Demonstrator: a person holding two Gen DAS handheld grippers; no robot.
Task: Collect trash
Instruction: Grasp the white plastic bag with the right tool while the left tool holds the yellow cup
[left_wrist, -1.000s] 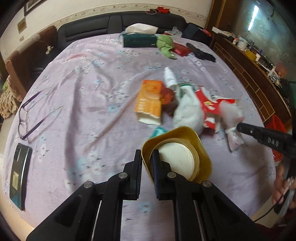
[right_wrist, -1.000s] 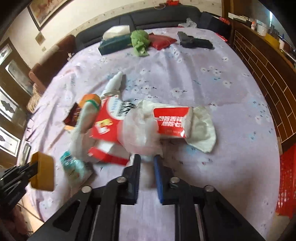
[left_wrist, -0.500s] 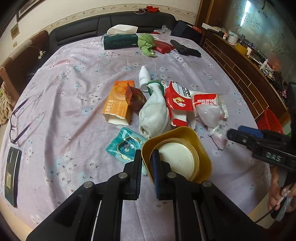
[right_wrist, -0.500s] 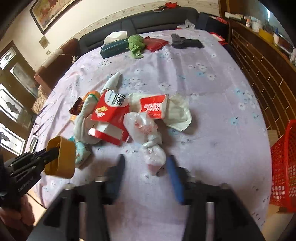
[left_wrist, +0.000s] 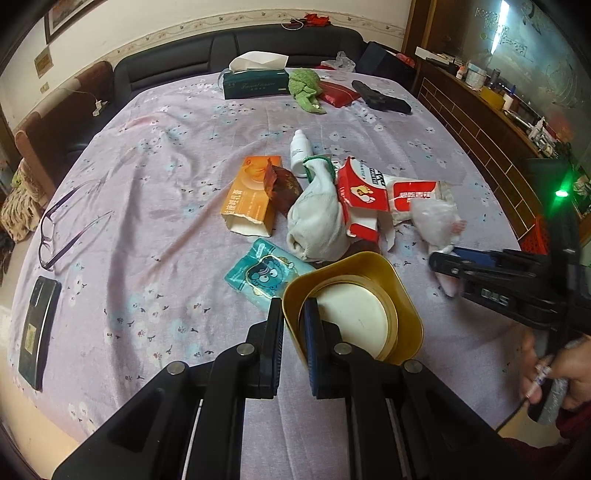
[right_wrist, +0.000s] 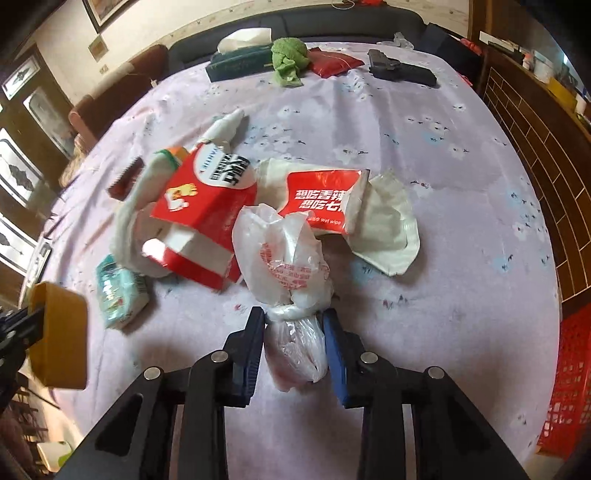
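Note:
My left gripper (left_wrist: 293, 314) is shut on the rim of a yellow bin (left_wrist: 354, 306) and holds it over the near table edge; the bin also shows in the right wrist view (right_wrist: 59, 336). My right gripper (right_wrist: 293, 325) is open, its fingers on either side of a knotted clear plastic bag (right_wrist: 288, 266) lying on the lilac tablecloth. Behind the bag lie a red and white carton (right_wrist: 203, 214), a red wet-wipe pack (right_wrist: 325, 199), a white sock (left_wrist: 317, 218), an orange box (left_wrist: 251, 195) and a teal wipe pack (left_wrist: 264, 273).
A tissue box (left_wrist: 255, 83), green cloth (left_wrist: 304, 86), red pouch (left_wrist: 338, 94) and black item (left_wrist: 382, 98) lie at the far side. Glasses (left_wrist: 62, 229) and a phone (left_wrist: 38, 328) lie at the left. A red basket (right_wrist: 569, 376) stands beside the table at right.
My right gripper opened, pulled back, then moved in around the knotted plastic bag. My left gripper kept hold of the yellow bin and drew back a little from the pile.

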